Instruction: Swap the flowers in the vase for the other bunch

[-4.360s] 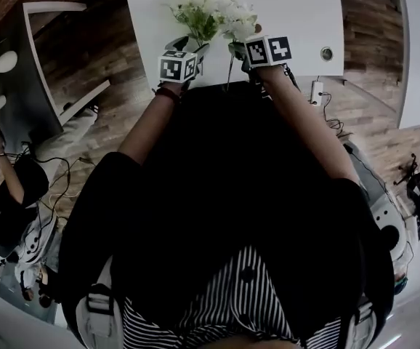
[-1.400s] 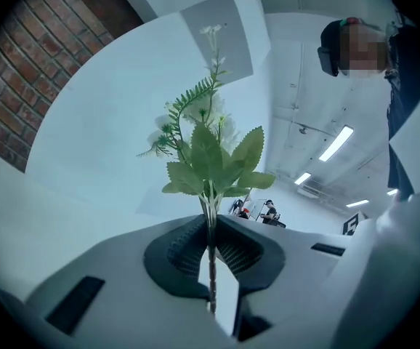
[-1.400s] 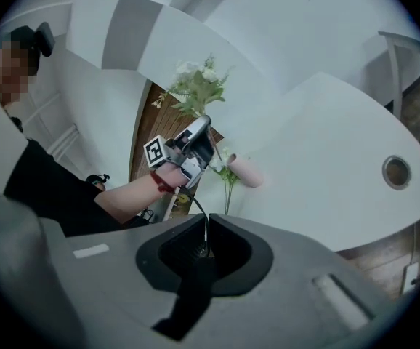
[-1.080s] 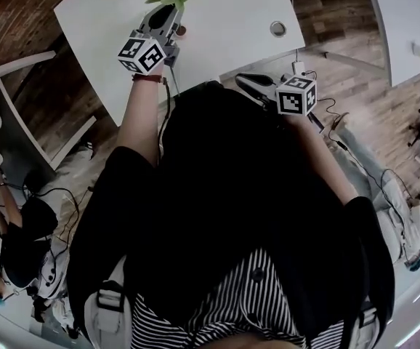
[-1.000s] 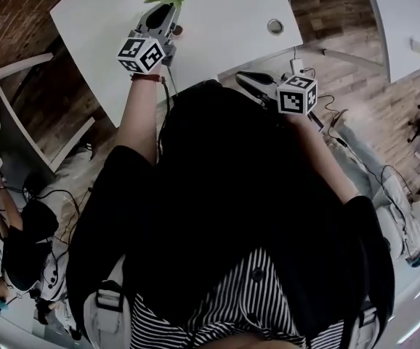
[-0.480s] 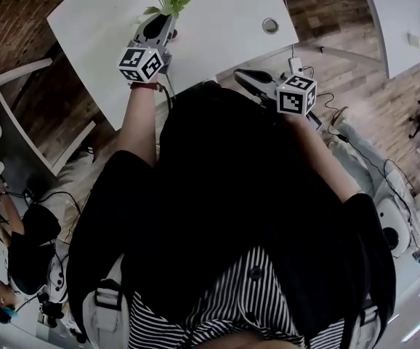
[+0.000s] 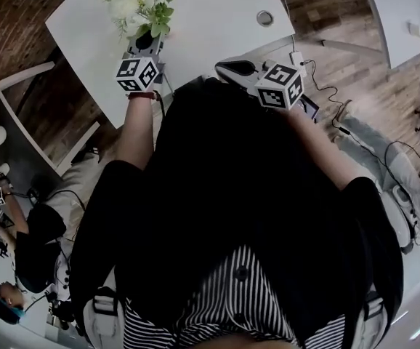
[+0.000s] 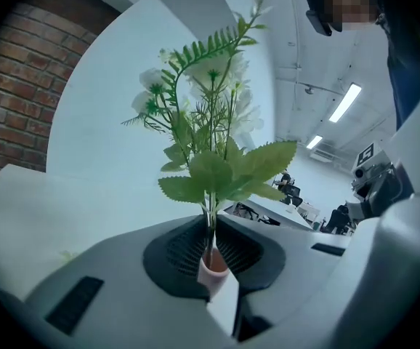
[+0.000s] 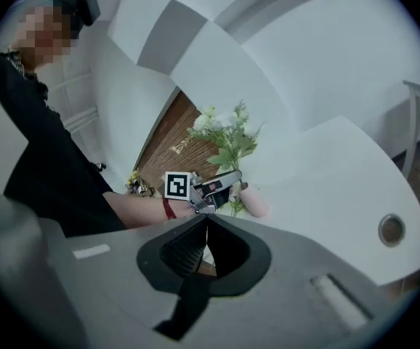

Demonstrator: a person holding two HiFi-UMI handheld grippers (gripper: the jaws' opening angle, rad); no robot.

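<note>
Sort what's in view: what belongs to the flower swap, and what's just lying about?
Job: flower bunch gripped by left gripper; pink vase; right gripper, shut and empty.
Lying about: cable grommet; power strip.

Over the table's [image 7: 210, 6] left part, the bunch [image 7: 139, 2] stands between the left gripper's [image 7: 146, 43] jaws. The vase [image 9: 254, 201] sits on the table just beside them (stems in it or not, unclear). The right gripper [image 7: 224, 67] is to the right at the near edge, with the hole [image 7: 265, 18] behind it.

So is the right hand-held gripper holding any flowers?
No, the right hand-held gripper has its jaws shut together with nothing between them; the flowers sit in the left hand-held gripper.
</note>
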